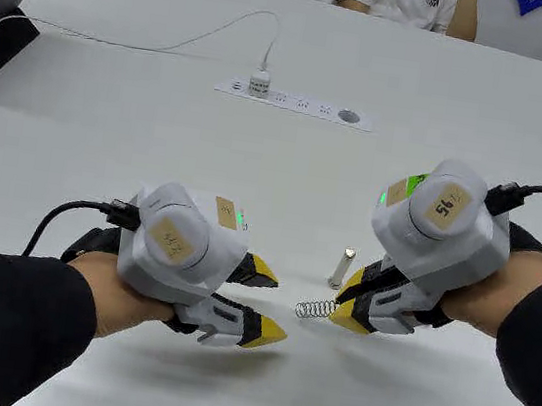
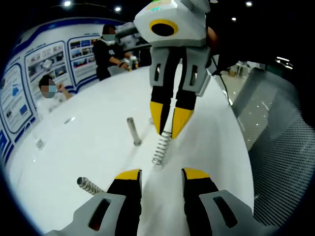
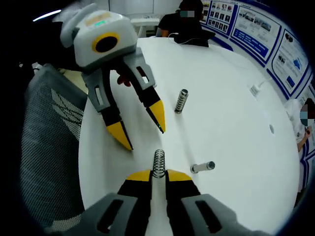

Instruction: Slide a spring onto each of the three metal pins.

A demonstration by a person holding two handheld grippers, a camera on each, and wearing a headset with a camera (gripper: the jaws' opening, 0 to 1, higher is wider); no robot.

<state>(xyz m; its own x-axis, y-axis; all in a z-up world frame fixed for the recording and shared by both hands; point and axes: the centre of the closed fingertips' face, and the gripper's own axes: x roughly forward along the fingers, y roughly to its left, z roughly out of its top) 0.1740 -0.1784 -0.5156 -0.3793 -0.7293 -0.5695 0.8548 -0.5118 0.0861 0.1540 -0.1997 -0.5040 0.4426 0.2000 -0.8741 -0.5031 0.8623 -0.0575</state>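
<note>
Thin silvery spring (image 1: pixel 316 308) clamped in the right gripper (image 1: pixel 344 312)
It is gripped by one end, coils jutting out over the white table (image 1: pixel 160 127), near a bare metal pin (image 1: pixel 342 269); the left gripper (image 1: pixel 272 302) is held spread open.

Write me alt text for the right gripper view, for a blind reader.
The right gripper is shut on a spring above a white table. Facing it, the left gripper hangs open; nearby are a spring-covered pin and a bare pin.
</note>
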